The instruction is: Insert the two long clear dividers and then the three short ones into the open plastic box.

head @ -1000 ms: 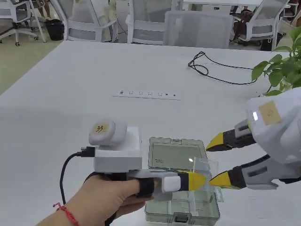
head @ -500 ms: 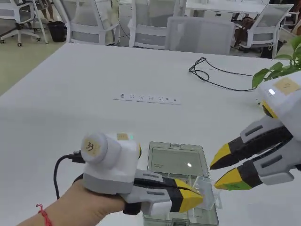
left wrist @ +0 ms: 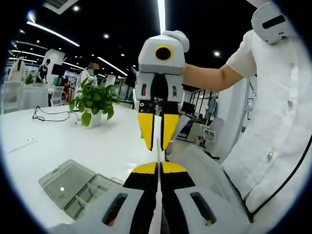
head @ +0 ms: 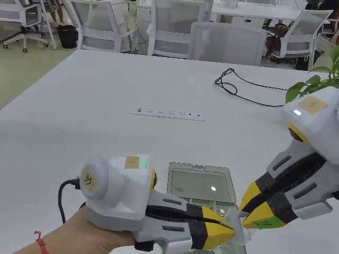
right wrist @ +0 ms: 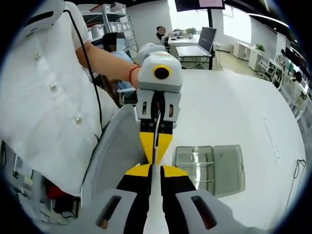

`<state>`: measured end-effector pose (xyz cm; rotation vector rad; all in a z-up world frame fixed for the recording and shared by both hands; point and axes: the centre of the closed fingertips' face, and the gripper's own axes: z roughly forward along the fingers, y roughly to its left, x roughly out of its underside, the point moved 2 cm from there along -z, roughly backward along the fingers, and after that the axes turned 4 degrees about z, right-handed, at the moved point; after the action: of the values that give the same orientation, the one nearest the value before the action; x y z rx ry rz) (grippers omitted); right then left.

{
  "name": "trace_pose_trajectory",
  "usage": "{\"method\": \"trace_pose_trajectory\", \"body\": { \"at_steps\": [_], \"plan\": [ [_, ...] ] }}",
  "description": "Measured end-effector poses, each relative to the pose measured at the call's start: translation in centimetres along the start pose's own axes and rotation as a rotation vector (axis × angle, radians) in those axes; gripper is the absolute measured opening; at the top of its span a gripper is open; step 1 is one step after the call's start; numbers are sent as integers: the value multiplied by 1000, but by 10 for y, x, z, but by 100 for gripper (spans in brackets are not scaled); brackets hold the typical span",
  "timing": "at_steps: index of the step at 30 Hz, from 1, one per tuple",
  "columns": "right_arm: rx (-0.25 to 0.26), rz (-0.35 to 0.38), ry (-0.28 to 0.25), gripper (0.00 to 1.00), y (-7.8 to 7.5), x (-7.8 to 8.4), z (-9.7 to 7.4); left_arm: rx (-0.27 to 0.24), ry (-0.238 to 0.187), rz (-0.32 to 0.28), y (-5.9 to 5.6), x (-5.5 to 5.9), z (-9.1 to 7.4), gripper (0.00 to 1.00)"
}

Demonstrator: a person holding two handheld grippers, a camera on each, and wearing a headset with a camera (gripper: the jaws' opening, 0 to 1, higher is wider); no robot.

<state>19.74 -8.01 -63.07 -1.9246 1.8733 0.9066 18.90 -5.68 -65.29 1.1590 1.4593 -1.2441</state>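
Clear divider (head: 233,216): steadied over box (head: 201,185) for slotting.
Left gripper (left wrist: 157,165): clamps one end.
Right gripper (right wrist: 151,168): clamps other end.

White rectangular table (head: 95,100), seen from its near edge. Flat white power strip (head: 171,113) at mid-table; looped black cable (head: 249,90) toward the far right corner; green leafy potted plant (left wrist: 92,105) by the right edge; open clear plastic box (head: 201,185), lid laid flat, toward the near edge.
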Motion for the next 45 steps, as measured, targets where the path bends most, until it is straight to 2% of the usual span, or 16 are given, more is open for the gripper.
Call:
{"method": "trace_pose_trajectory", "body": {
  "at_steps": [4, 10, 26, 29, 31, 35, 36, 43, 45],
  "plan": [
    [-16, 0, 1, 4, 3, 0, 2, -1, -4, 6, 0, -1, 0, 0],
    [-21, 2, 2, 3, 3, 1, 3, -5, 0, 19, -1, 0, 0, 0],
    [9, -6, 11, 3, -3, -2, 11, -44, 15, 25, 3, 7, -7, 2],
    [23, -7, 11, 3, -4, -4, 12, -70, 30, -2, 7, 12, -12, 8],
    [30, -5, 6, 3, -5, -5, 12, -83, 34, 13, 8, 14, -16, 14],
    [51, -3, 1, 3, -7, -8, 13, -109, 43, 4, 12, 19, -24, 18],
    [55, -2, 1, 3, -8, -8, 13, -126, 60, -1, 15, 23, -27, 21],
    [88, 7, 2, 3, -17, -10, 18, -187, 95, -6, 23, 33, -42, 36],
    [98, 12, 3, 3, -21, -11, 20, -213, 119, -12, 28, 38, -48, 43]
  ]
}}
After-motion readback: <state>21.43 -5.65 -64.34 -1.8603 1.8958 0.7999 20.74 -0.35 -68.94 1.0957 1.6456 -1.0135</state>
